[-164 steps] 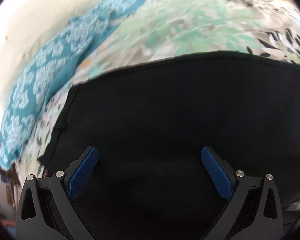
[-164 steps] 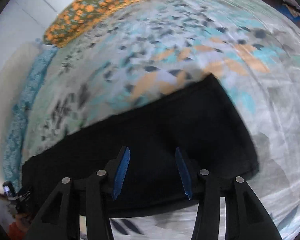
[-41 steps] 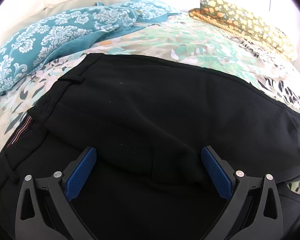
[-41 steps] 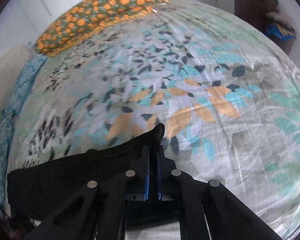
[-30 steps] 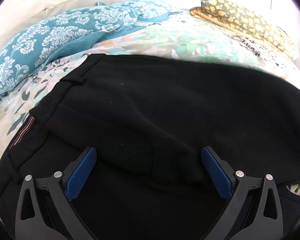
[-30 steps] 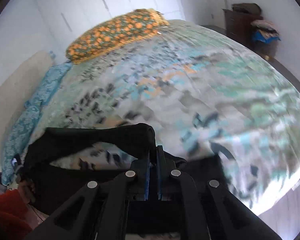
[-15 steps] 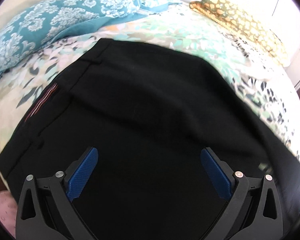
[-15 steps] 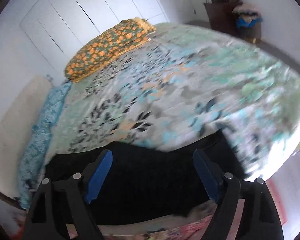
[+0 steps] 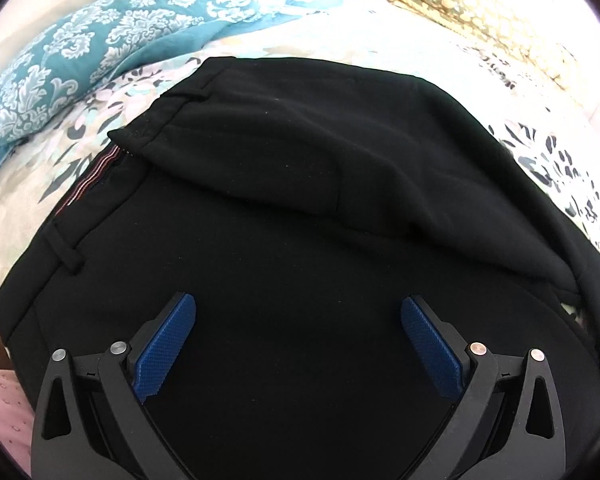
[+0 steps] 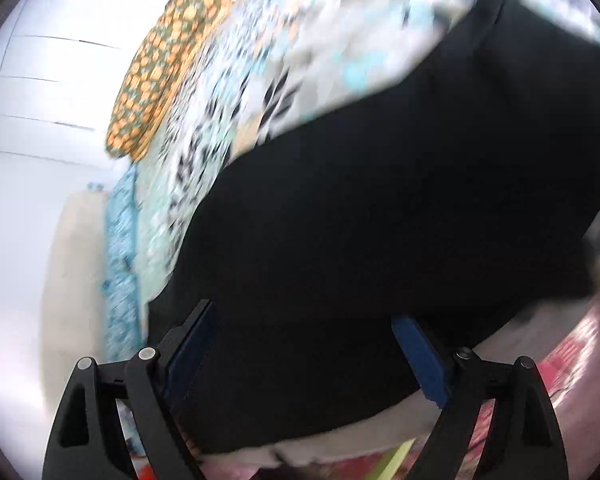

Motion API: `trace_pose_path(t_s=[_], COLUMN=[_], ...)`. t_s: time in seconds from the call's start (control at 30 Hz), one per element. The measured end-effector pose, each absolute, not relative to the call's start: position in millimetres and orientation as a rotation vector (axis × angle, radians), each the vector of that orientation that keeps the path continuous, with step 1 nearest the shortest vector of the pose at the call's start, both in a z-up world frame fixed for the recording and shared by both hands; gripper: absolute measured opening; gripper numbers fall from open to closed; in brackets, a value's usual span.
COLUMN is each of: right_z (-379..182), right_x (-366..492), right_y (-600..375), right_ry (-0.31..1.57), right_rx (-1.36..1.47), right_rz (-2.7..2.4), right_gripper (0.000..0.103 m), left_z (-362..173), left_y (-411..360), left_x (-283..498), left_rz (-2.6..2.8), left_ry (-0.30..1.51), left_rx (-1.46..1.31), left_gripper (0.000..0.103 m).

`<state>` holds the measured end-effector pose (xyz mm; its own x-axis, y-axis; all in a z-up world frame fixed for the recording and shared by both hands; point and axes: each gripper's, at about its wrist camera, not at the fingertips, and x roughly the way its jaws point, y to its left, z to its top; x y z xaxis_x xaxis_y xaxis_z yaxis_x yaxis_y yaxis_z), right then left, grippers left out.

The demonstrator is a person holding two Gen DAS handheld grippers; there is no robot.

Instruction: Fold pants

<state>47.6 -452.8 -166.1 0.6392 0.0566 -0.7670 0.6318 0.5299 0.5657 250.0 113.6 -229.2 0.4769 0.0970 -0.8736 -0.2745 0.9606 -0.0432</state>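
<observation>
Your left gripper (image 9: 298,344) stands wide open above the black pants (image 9: 300,208), holding nothing. Your right gripper (image 10: 304,354) is open too, empty; its view is blurred. The pants lie on the floral bedsheet (image 9: 540,152), one layer already folded over toward 12 o'clock. You seem between folds: next, grip an edge for the following fold. At 10 o'clock lies a teal pillow (image 9: 100,40).

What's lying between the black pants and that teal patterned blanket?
Only bare floral bedsheet separates the black pants from the teal blanket, in the left wrist view.
</observation>
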Motion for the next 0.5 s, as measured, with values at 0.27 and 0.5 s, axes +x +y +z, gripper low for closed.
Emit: trace_pose_path(t_s=[0.27,0.5], right_z=[-152,-61], right_x=[49,51], right_y=[-466,-420], right_ry=[0.756,0.592], right_rx=[0.792,0.466], right_rz=[-0.477,-0.291], right_gripper=[0.005,0.005], left_z=[-231,-186], left_y=[111,108], left_x=[250,259], left_rz=[0.233,0.032], left_ry=[1.05,1.037], left_rx=[-0.152,-0.236], left_gripper=[0.102,0.102])
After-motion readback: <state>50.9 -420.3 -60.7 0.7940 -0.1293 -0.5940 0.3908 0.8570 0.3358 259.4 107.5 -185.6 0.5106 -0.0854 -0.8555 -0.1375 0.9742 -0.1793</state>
